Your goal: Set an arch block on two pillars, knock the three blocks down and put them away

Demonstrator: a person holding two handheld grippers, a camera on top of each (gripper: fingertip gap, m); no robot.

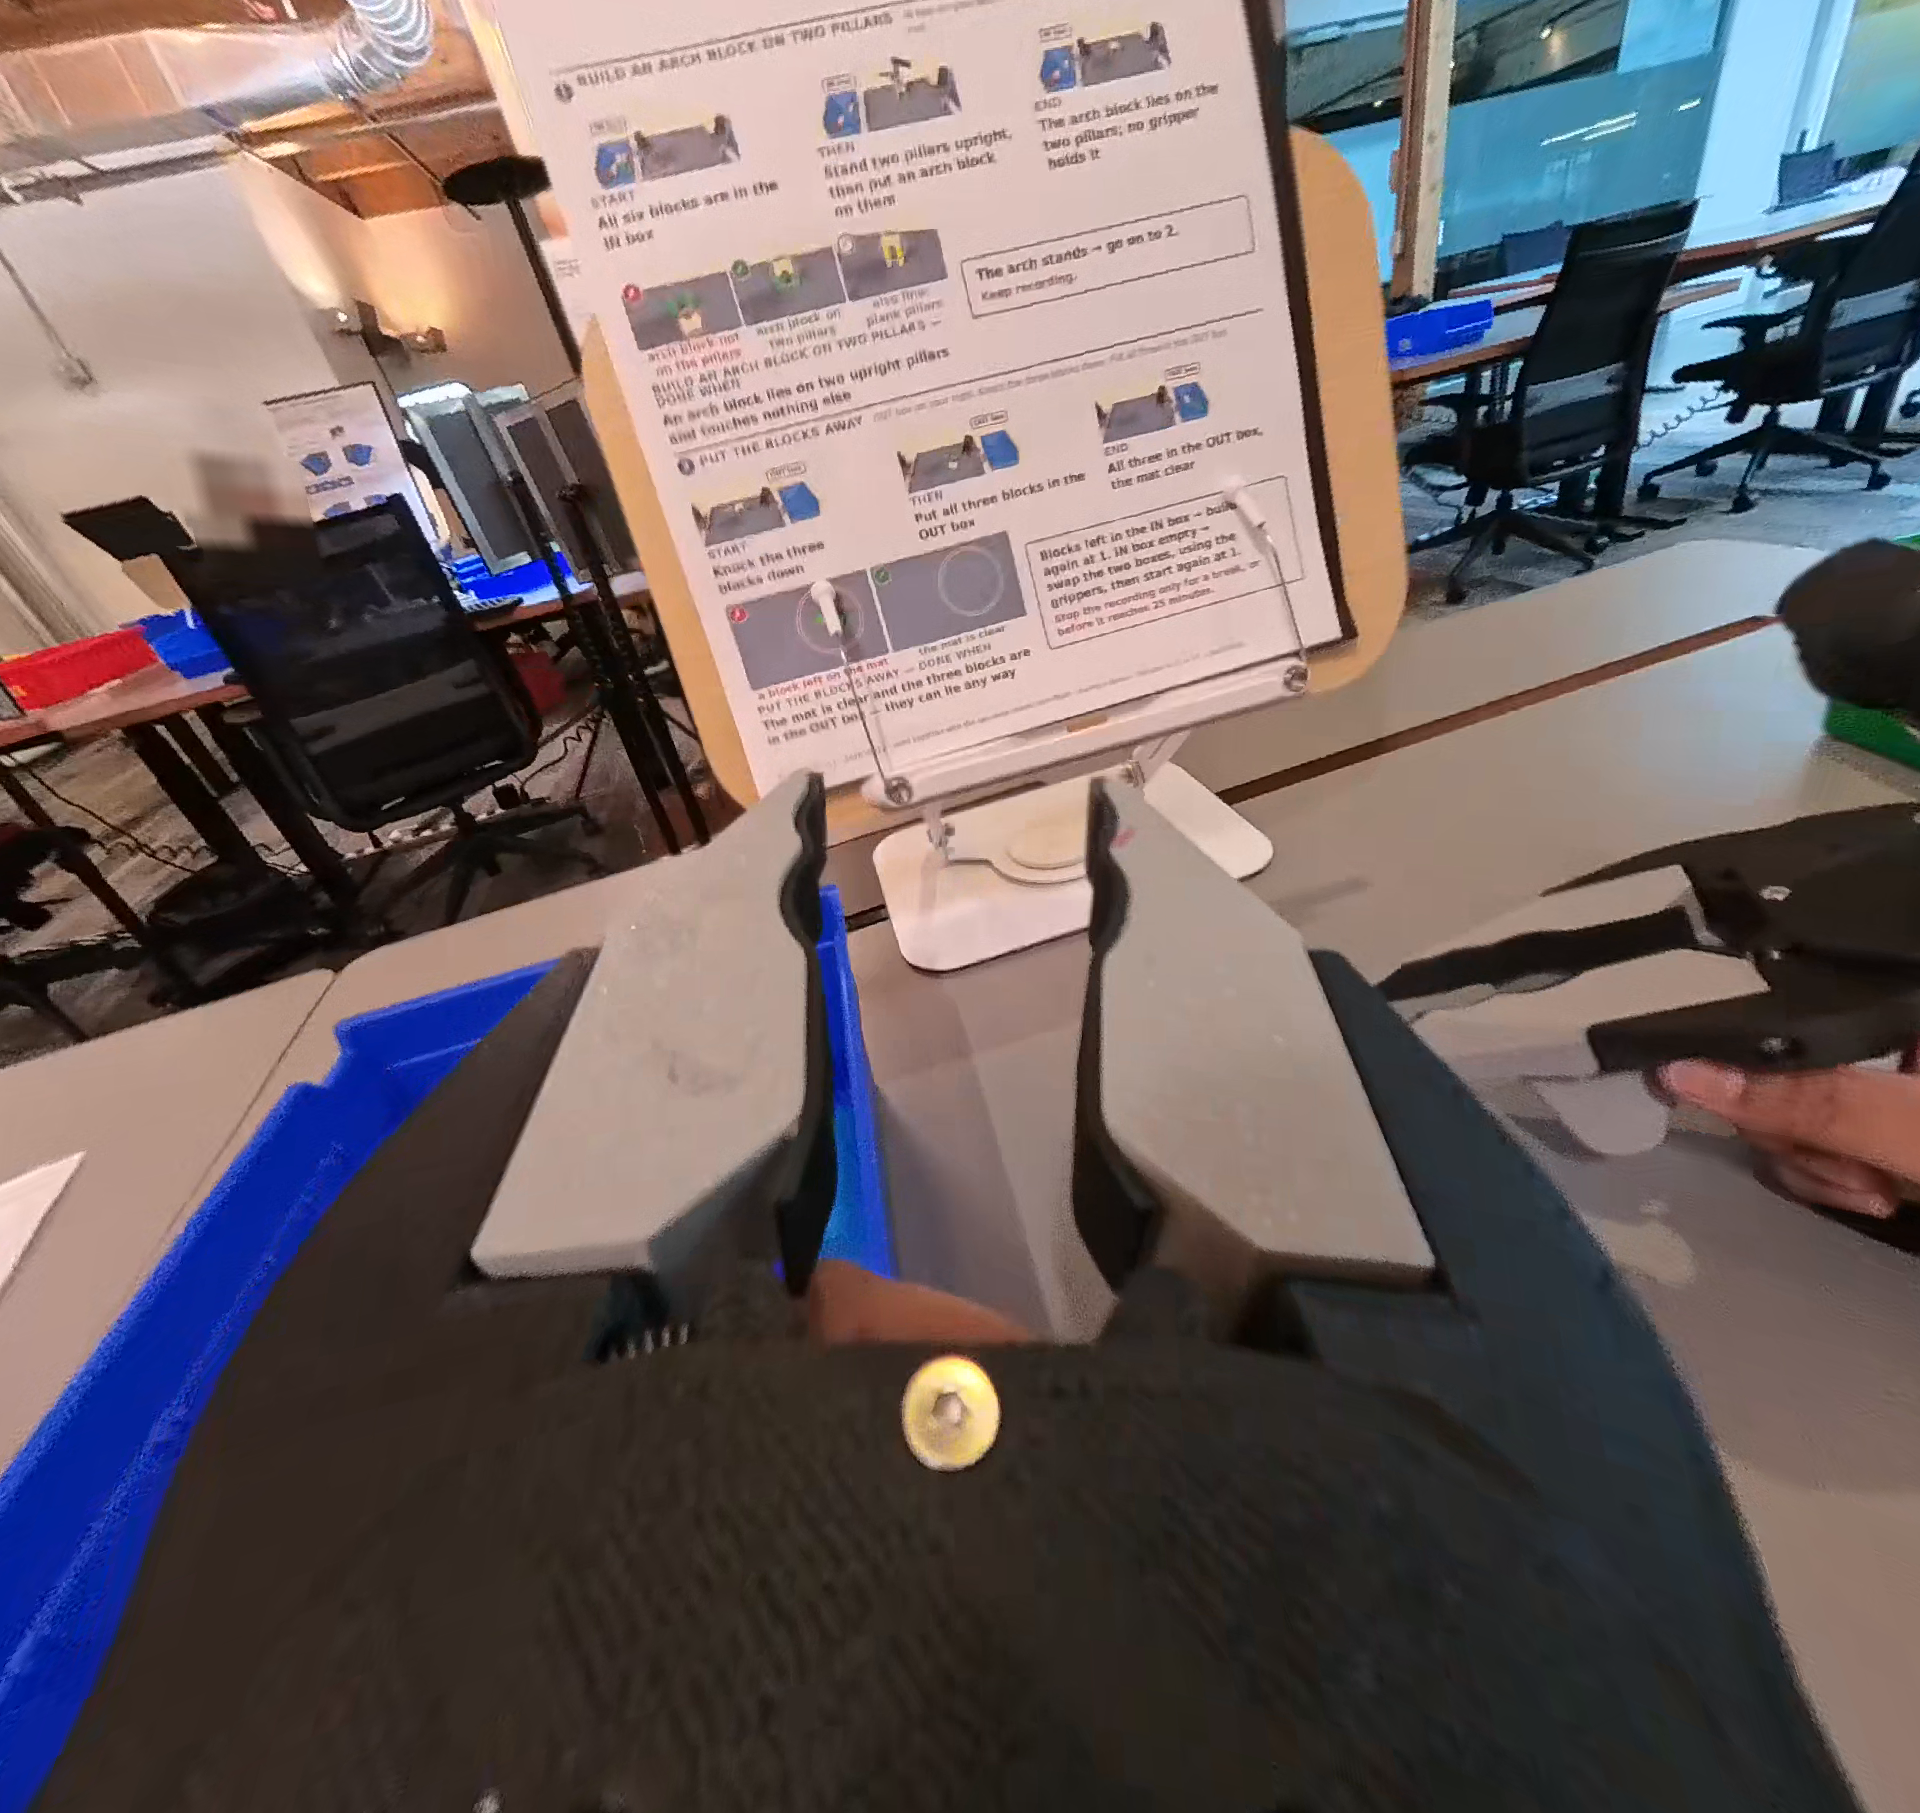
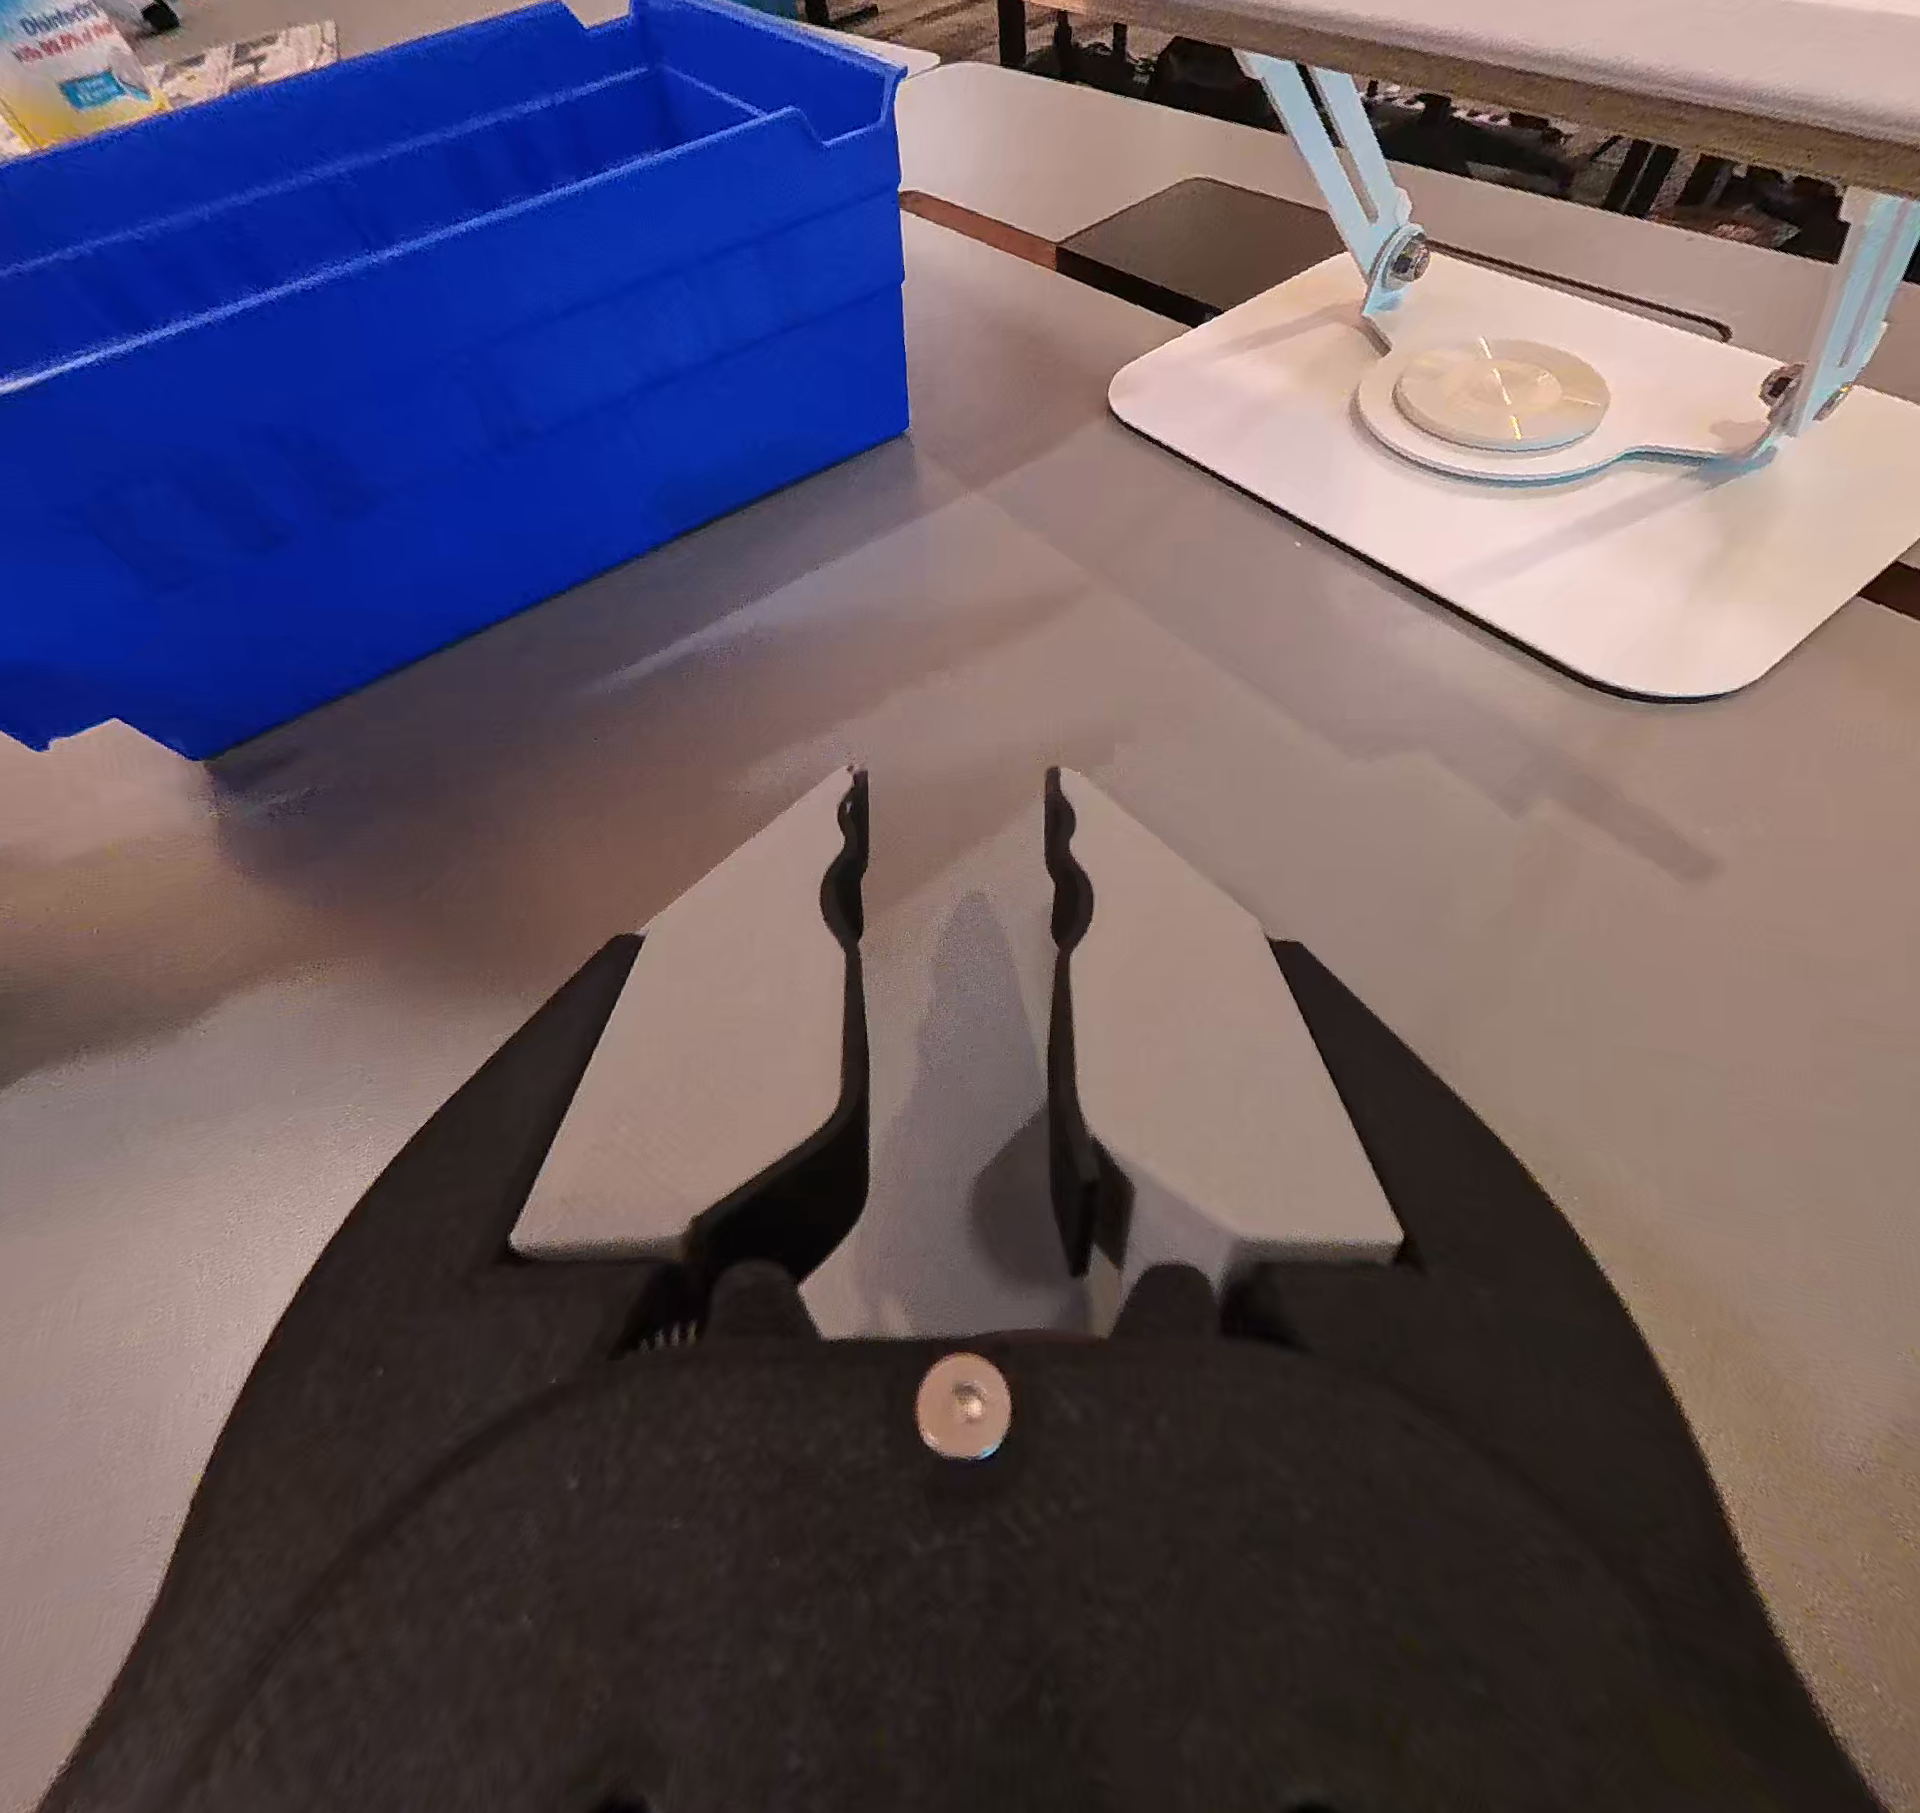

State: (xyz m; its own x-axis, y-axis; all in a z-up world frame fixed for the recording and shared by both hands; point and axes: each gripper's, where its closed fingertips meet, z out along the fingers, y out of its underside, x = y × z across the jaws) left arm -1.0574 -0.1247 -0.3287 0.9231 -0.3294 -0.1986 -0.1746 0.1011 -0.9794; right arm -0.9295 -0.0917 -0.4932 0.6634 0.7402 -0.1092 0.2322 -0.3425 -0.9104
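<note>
Both grippers carry nothing: my left gripper (image 1: 956, 828) gapes wide above the blue bin (image 2: 447, 309), my right gripper (image 2: 956, 787) stands narrower over bare table (image 2: 1351, 932). No blocks visible anywhere; I judge nothing's built yet, or all's stowed.

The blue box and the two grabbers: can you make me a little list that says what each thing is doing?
blue box: sits on the grey table, left of the stand; no blocks show in the part visible
left gripper: open, nothing between its fingers, up above the blue box's edge
right gripper: open, nothing in it, low over bare table
white stand: on the table, holds up an instruction sheet
blocks: none in view
</note>
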